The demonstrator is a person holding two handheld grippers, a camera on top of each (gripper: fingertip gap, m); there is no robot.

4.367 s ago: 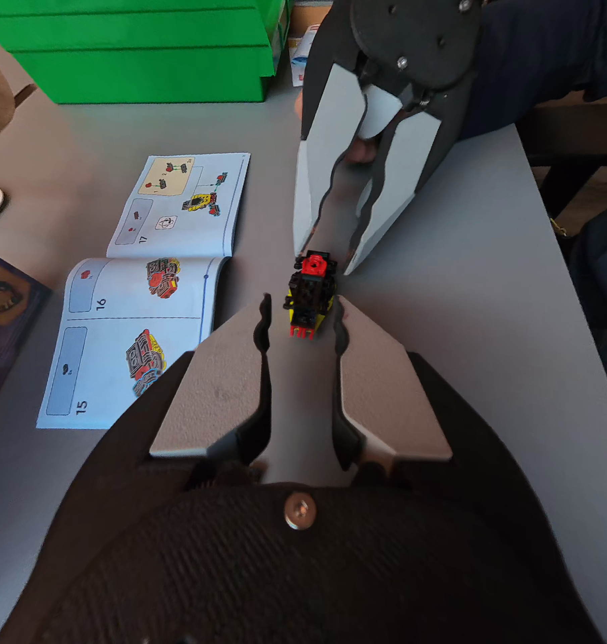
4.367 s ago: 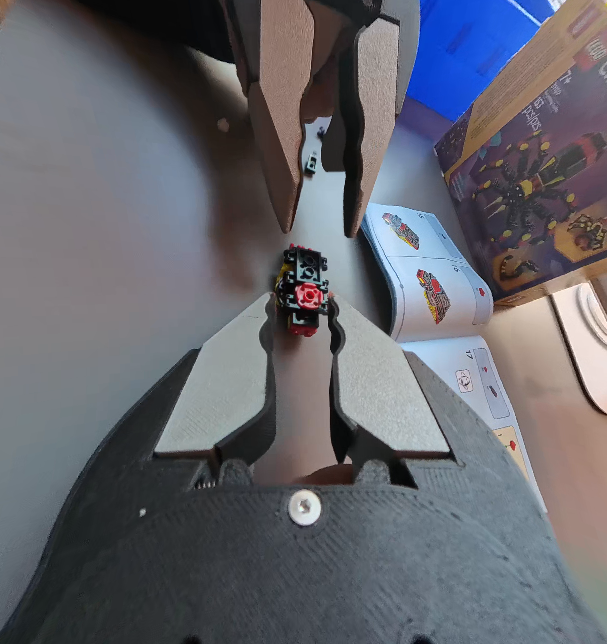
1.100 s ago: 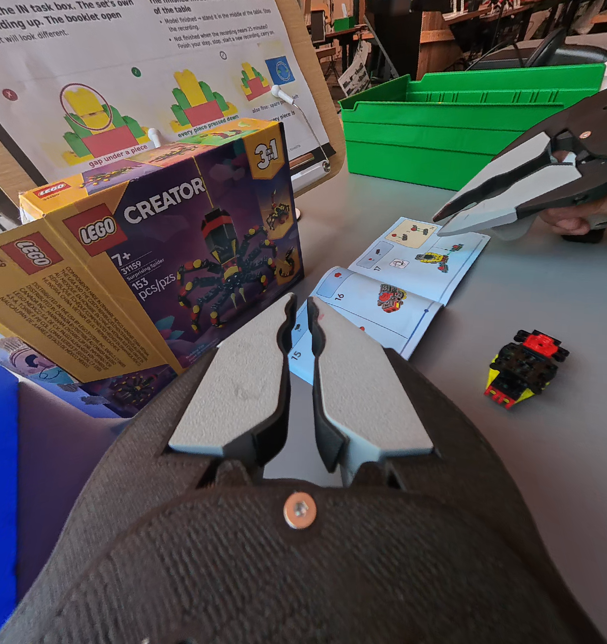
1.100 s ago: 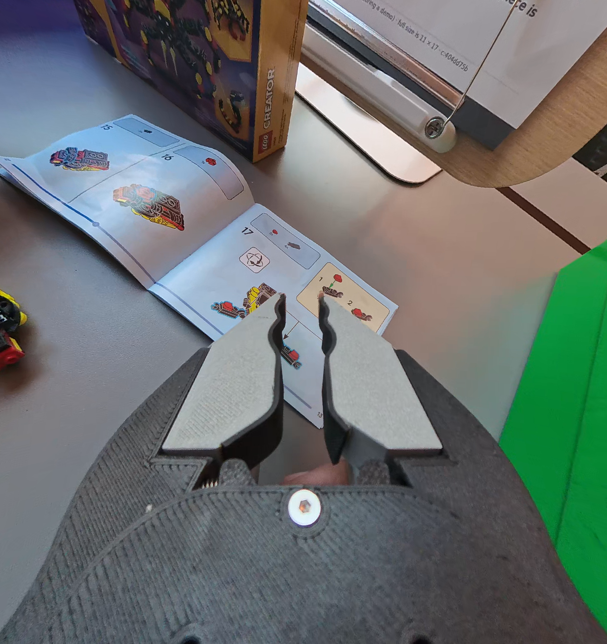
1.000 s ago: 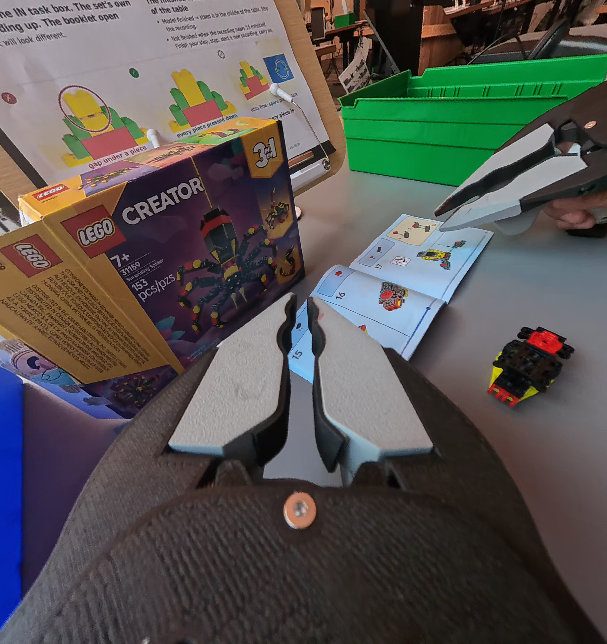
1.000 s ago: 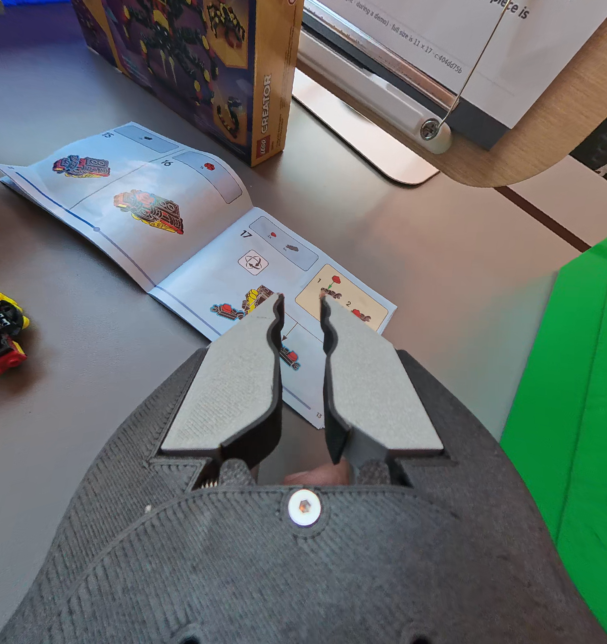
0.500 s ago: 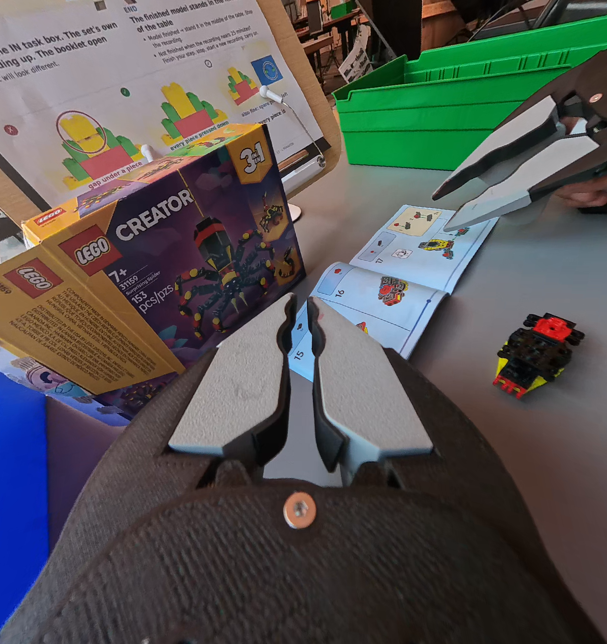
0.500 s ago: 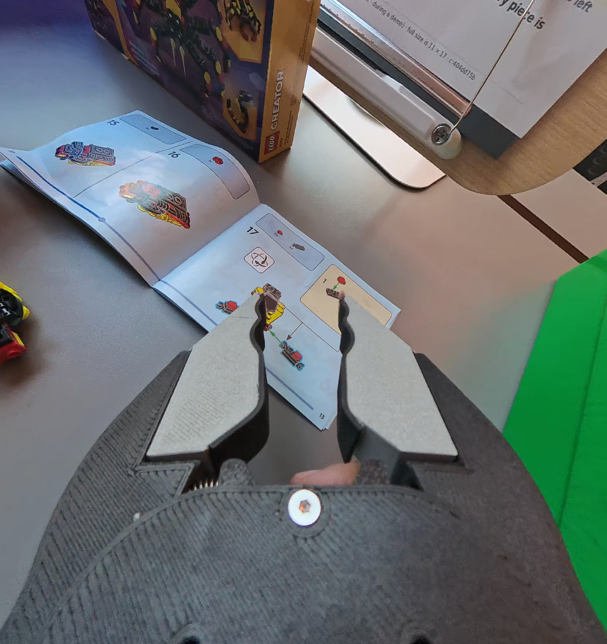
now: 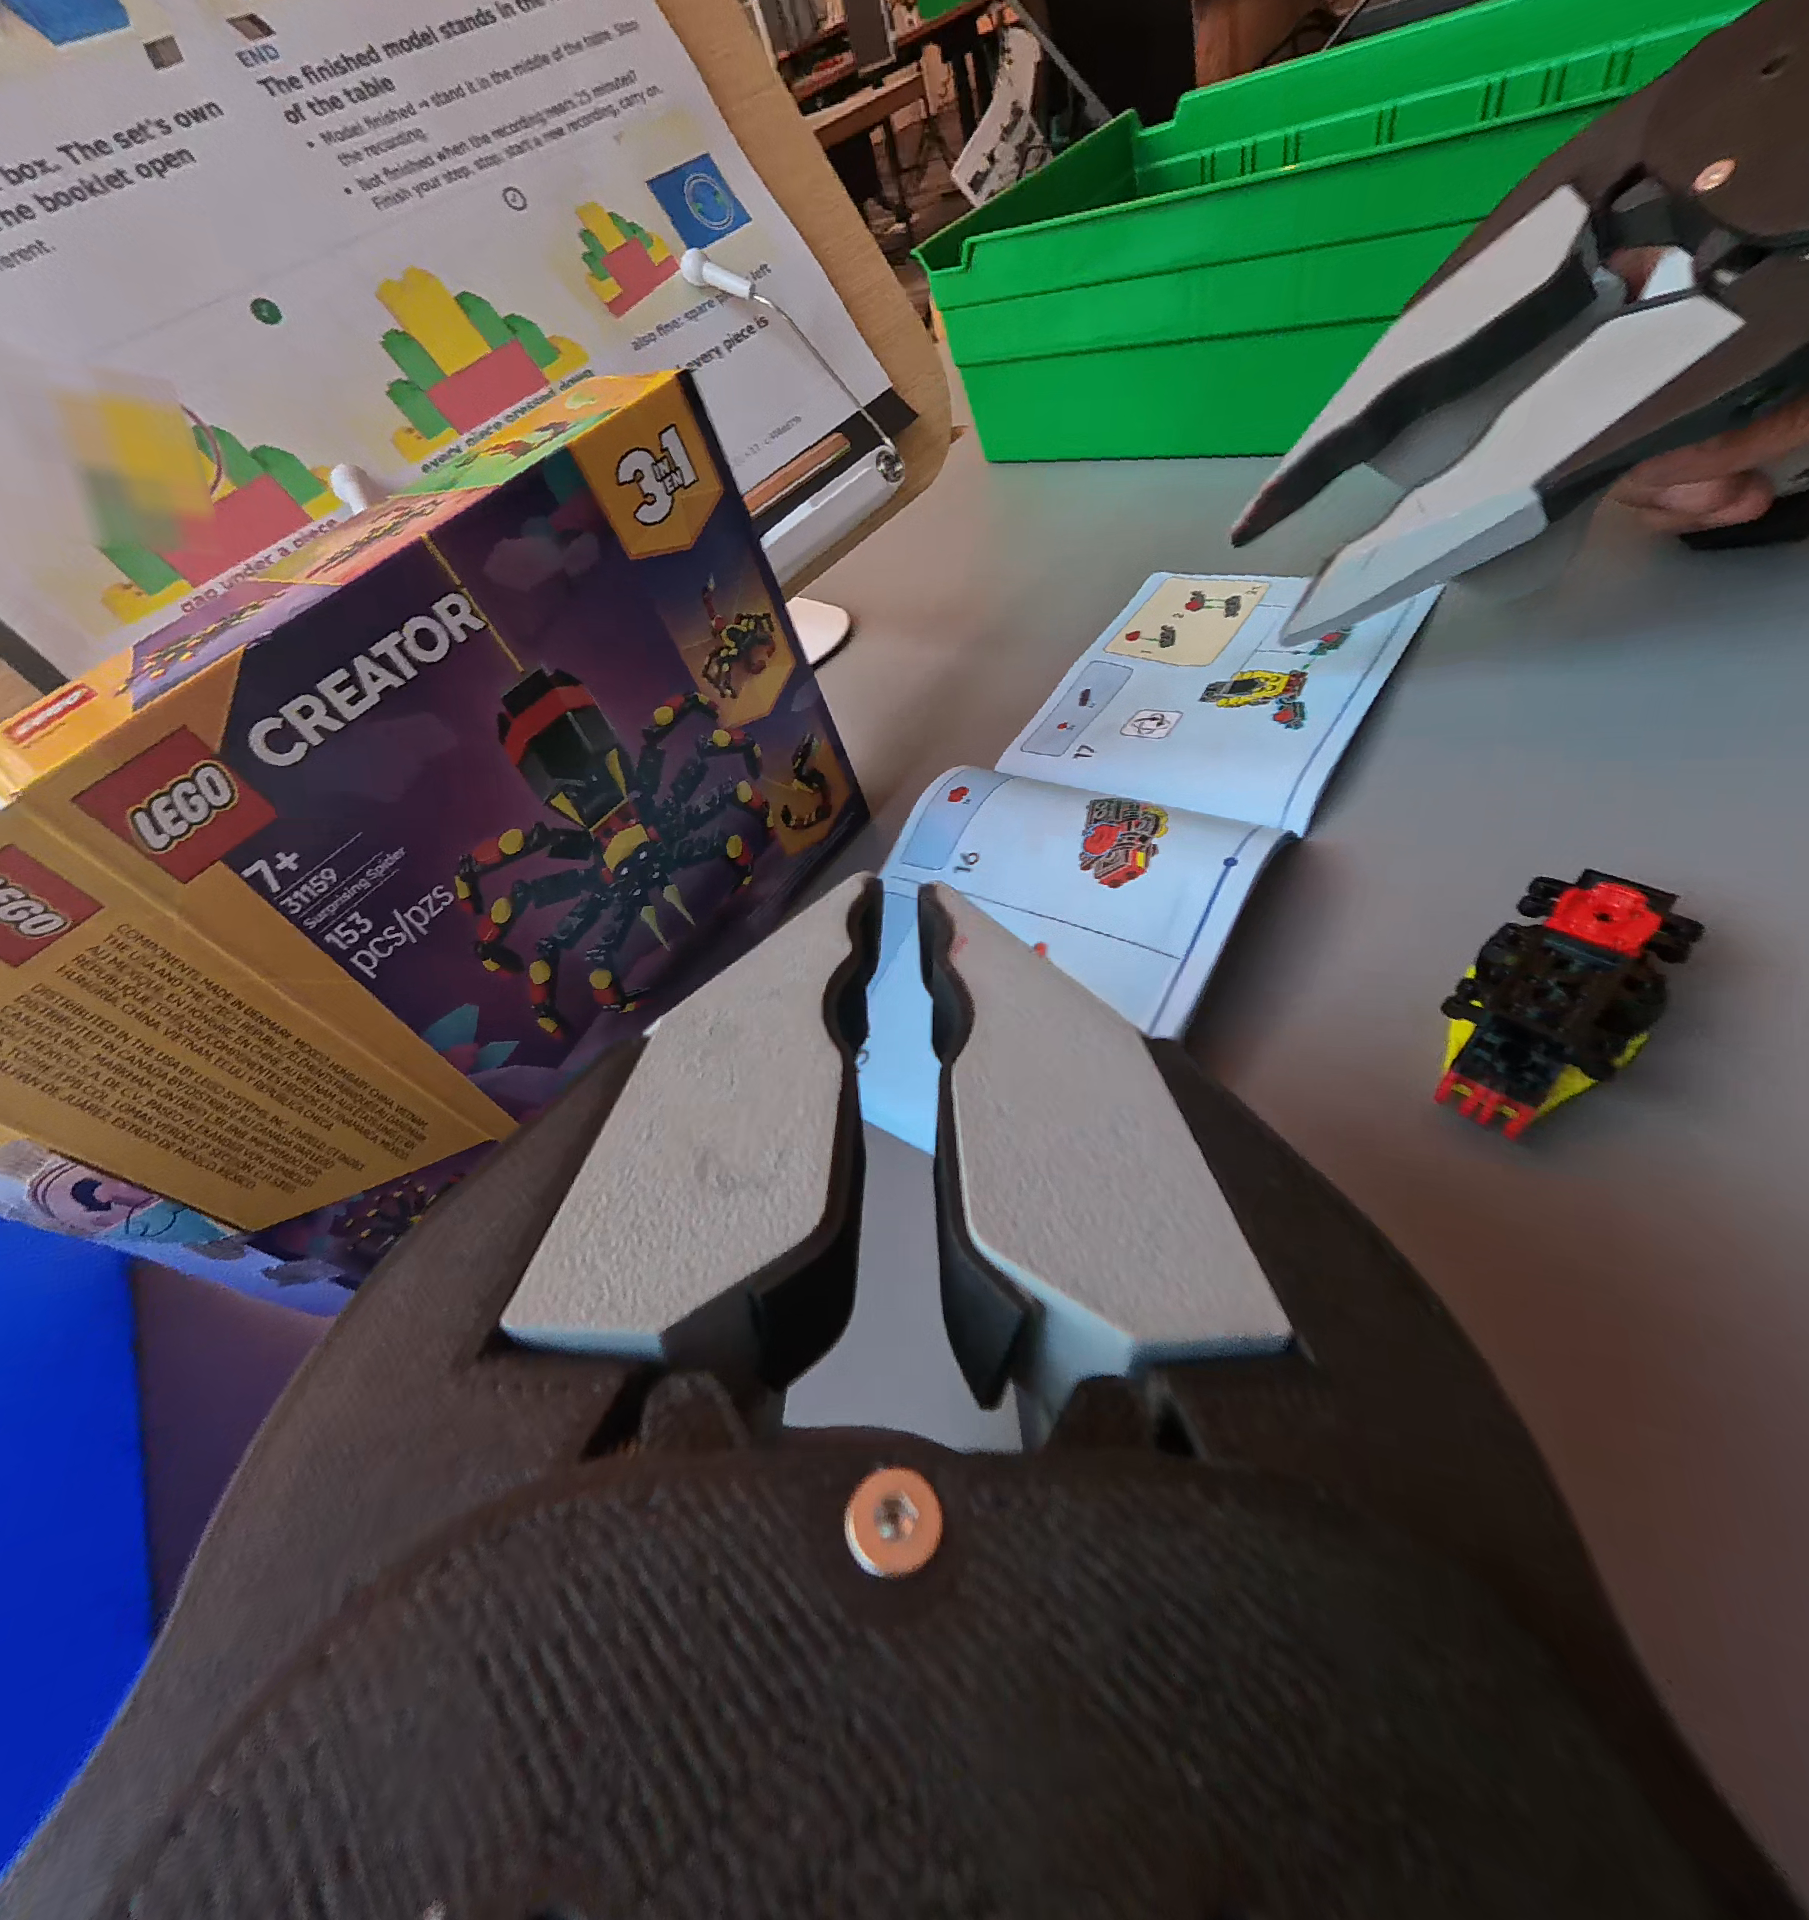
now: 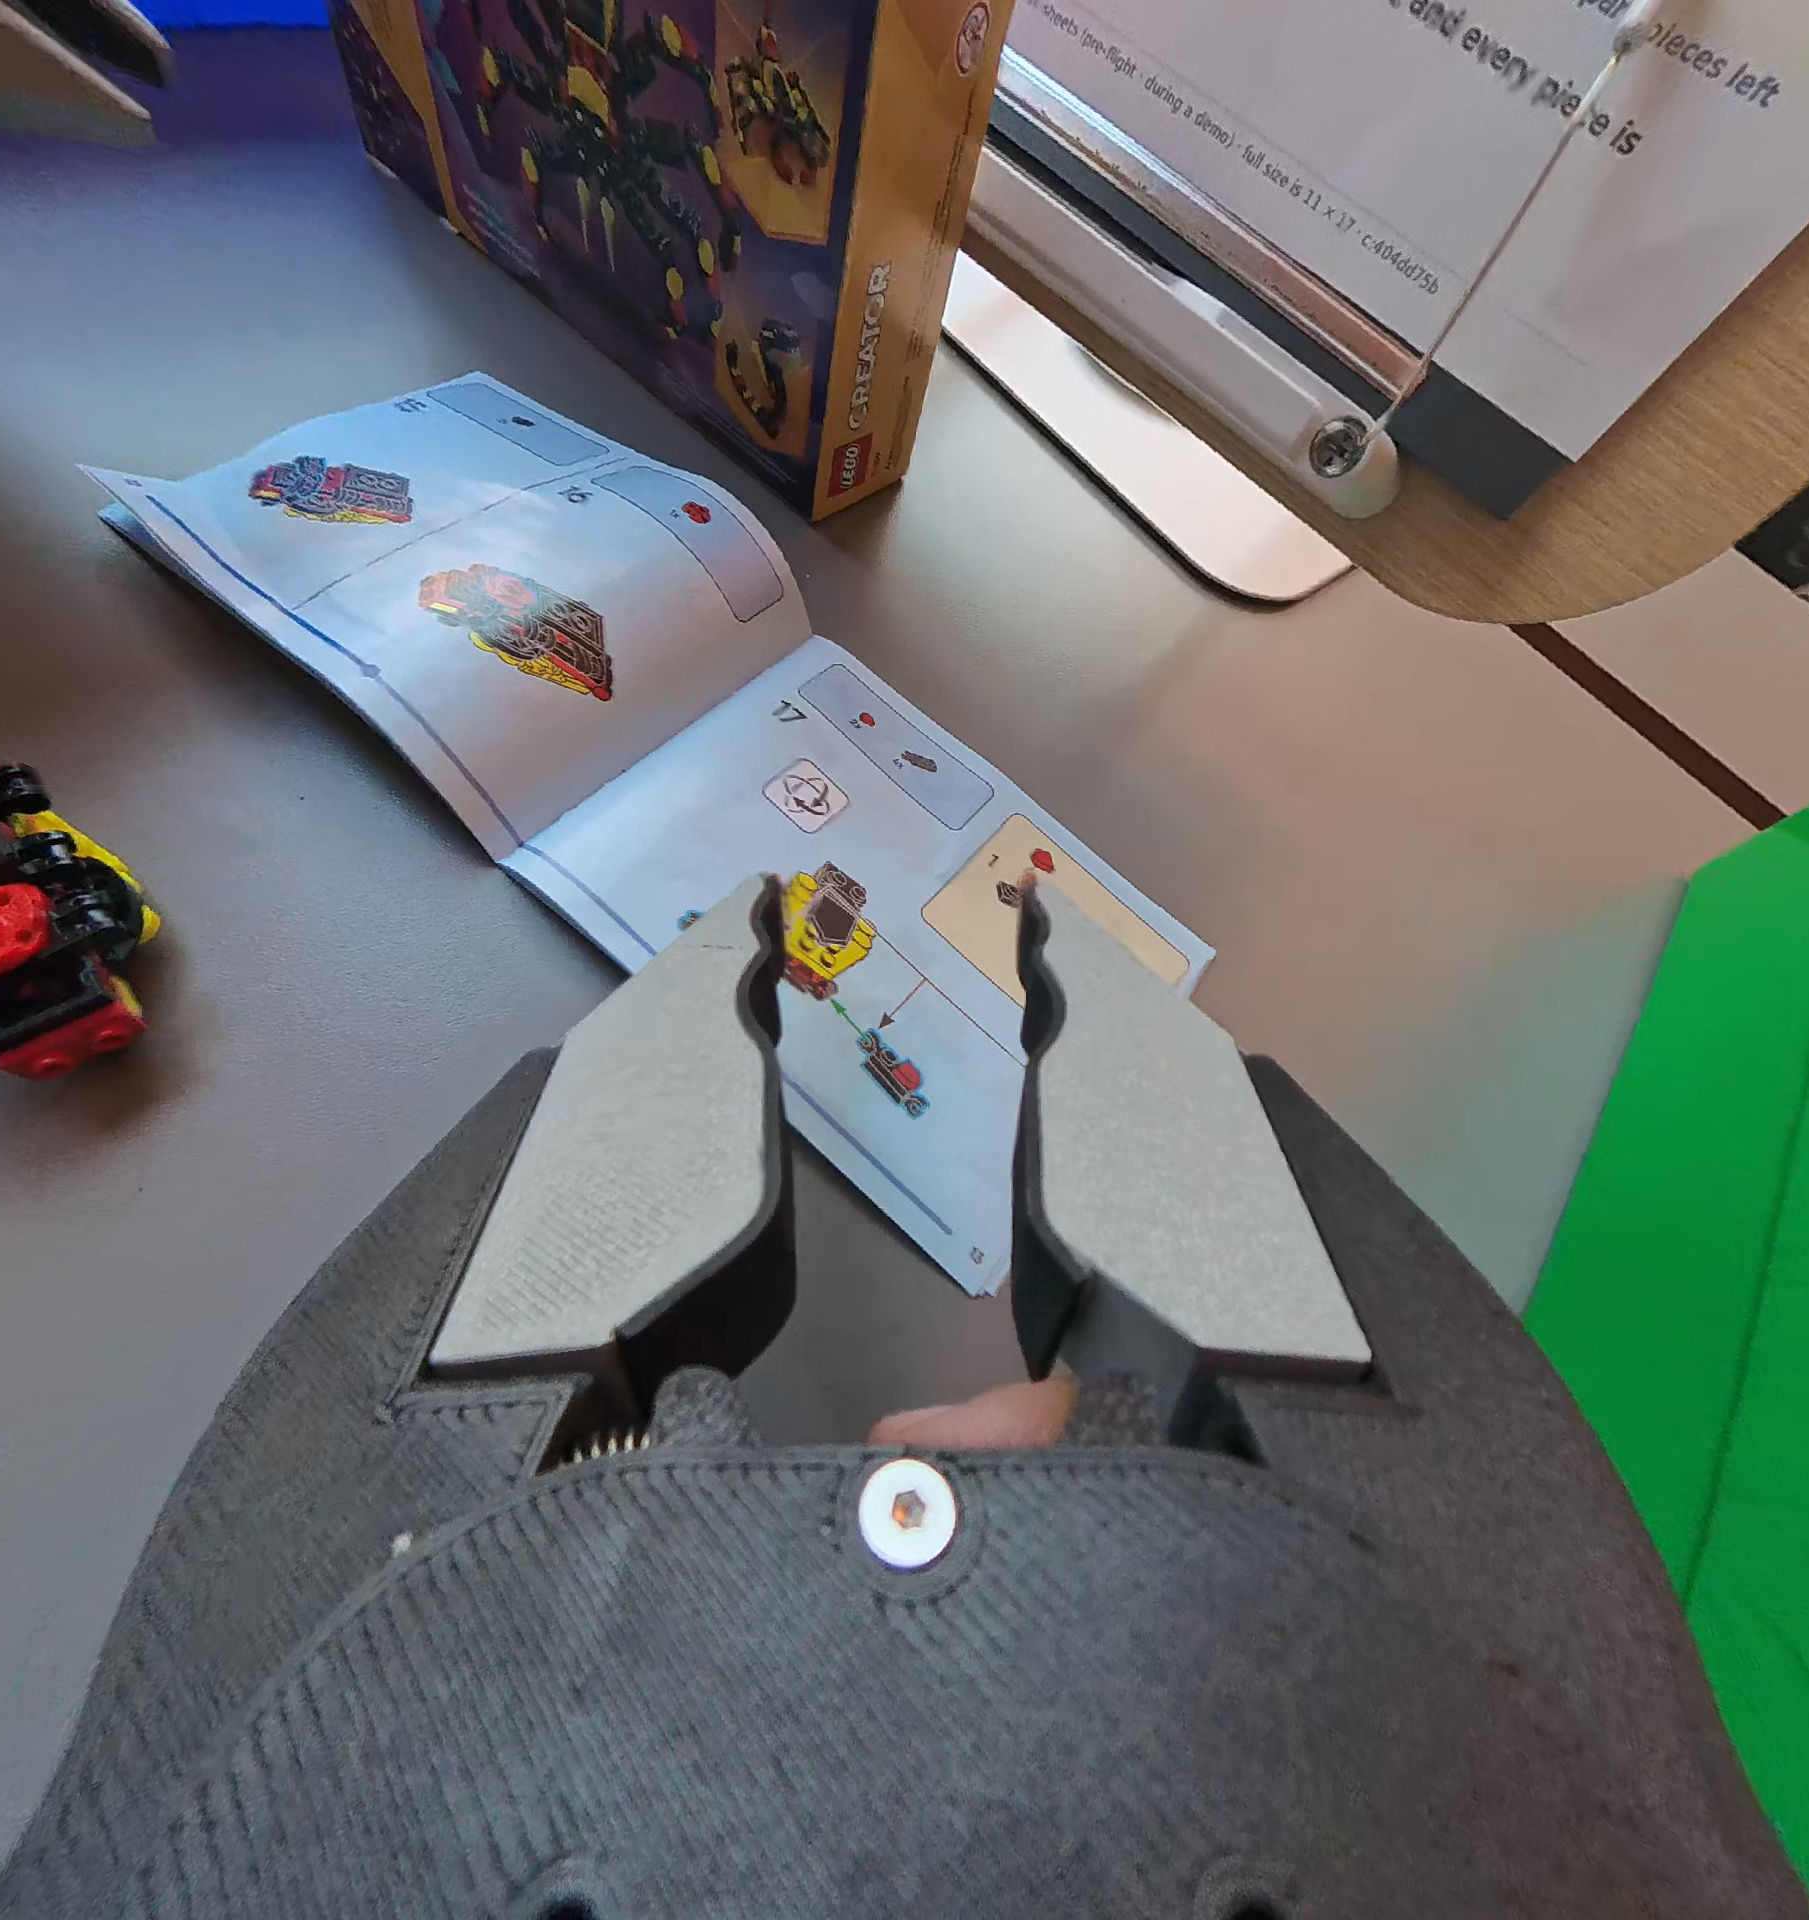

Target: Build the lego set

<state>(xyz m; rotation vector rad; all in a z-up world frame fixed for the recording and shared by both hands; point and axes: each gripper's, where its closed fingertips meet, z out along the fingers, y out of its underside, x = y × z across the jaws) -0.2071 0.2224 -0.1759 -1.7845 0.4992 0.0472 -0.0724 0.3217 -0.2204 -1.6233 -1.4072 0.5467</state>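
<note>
A small part-built model (image 9: pixel 1565 997) of black, yellow and red bricks lies on the grey table (image 9: pixel 1658 1351), and also shows in the right wrist view (image 10: pixel 38 925). The open instruction booklet (image 9: pixel 1170 790) lies flat beside it (image 10: pixel 588 665). My left gripper (image 9: pixel 895 891) is shut and empty, low over the table near the booklet's near edge. My right gripper (image 10: pixel 895 899) is open and empty, hovering just above the booklet's right page. From the left wrist view, the right gripper (image 9: pixel 1274 582) is seen over the booklet's far page.
The set's box (image 9: pixel 412 790) stands upright left of the booklet (image 10: pixel 692 208). Behind it a printed sheet on a wooden stand (image 9: pixel 360 208) leans. A green bin (image 9: pixel 1243 312) sits at the back right (image 10: pixel 1762 1247). A blue thing (image 9: pixel 27 1558) is at far left. My right fingertips sit around 20 centimeters from my left ones.
My right gripper's jaws have opened wider and it has come closer over the booklet's right page. My left gripper stays shut and has barely shifted.
</note>
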